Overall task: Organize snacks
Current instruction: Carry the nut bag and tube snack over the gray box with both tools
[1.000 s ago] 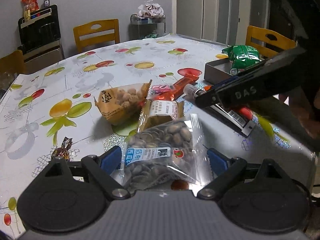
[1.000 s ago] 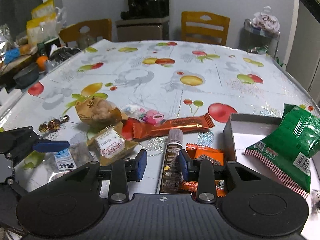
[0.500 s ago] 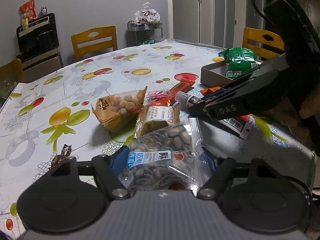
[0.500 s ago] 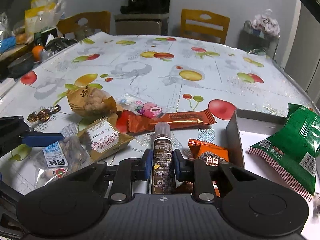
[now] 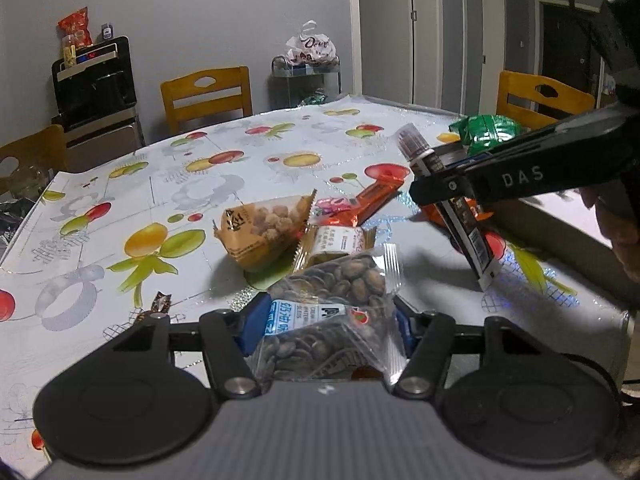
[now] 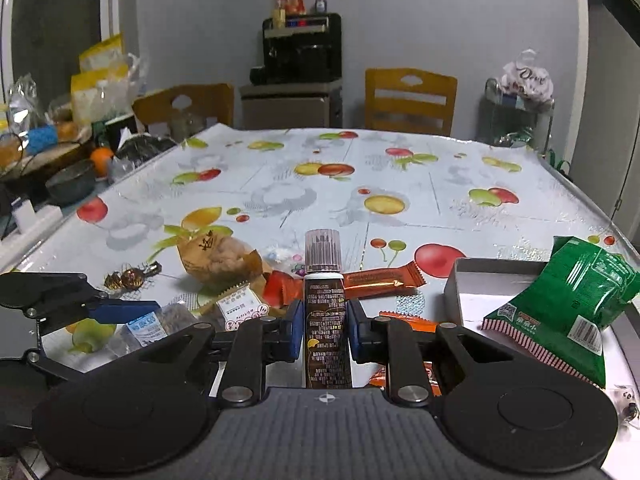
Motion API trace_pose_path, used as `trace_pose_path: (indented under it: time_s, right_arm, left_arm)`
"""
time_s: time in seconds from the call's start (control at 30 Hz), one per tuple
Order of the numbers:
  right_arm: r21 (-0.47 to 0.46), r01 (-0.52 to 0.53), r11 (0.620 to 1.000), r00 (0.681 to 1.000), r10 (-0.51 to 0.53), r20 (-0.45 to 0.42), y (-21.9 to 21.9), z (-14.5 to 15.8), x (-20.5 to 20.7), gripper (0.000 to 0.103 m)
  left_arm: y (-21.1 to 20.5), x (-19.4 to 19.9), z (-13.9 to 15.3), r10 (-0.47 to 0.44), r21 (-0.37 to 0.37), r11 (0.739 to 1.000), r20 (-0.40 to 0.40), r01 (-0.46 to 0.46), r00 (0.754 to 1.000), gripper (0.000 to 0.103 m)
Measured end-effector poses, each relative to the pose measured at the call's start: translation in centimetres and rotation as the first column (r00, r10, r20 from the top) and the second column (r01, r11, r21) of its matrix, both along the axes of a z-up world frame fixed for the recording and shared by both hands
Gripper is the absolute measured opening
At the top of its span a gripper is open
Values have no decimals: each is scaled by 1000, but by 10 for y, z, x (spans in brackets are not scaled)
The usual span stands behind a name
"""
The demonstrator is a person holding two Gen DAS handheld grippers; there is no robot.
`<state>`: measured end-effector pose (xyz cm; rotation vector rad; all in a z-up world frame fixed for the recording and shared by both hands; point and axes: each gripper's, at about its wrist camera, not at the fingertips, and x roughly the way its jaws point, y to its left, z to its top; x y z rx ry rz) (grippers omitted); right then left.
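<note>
Right wrist view: right gripper (image 6: pixel 323 330) pinching dark tube (image 6: pixel 326 320) between blue pads, cap pointing forward, tube lifted off table. Left gripper (image 5: pixel 326 320) clamping clear seed packet (image 5: pixel 334 320). Beyond: nut bag (image 5: pixel 264 232), orange bar (image 6: pixel 380 280), grey box (image 6: pixel 472 280) holding green bag (image 6: pixel 572 304). Carry both level, release over box. Packet probably sagging below fingers, underside hidden
</note>
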<state>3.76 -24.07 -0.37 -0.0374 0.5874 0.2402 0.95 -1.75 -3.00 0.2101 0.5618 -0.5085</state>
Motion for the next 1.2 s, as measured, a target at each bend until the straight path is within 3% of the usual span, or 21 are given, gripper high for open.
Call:
trace_pose_path:
  time_s: [0.33, 0.83, 0.9, 0.97, 1.0, 1.03, 1.2]
  right_arm:
    - [43, -4, 999, 996, 0, 92, -10, 17, -20, 24]
    - [103, 8, 995, 980, -28, 195, -48, 55, -52, 24]
    - [109, 21, 994, 978, -43, 203, -56, 56, -56, 24]
    - [115, 36, 993, 976, -60, 207, -65, 57, -61, 24]
    - [118, 45, 992, 976, -68, 205, -70, 57, -63, 24]
    - [123, 54, 991, 976, -78, 203, -74, 56, -64, 24]
    - [148, 85, 985, 976, -112, 186, -94, 49, -71, 23]
  left_arm:
    - [3, -18, 31, -2, -15, 1000, 91, 3, 996, 58]
    - [-28, -30, 63, -70, -1, 997, 136, 71, 988, 54]
    - [-34, -29, 65, -87, -3, 996, 128, 88, 988, 40]
    - [-42, -27, 66, -110, -6, 994, 98, 111, 989, 38]
    - [-45, -24, 65, -119, -7, 993, 89, 120, 989, 27]
    - [-50, -21, 62, -123, -3, 992, 76, 124, 989, 10]
    - [-64, -11, 47, -130, 10, 991, 10, 130, 991, 5]
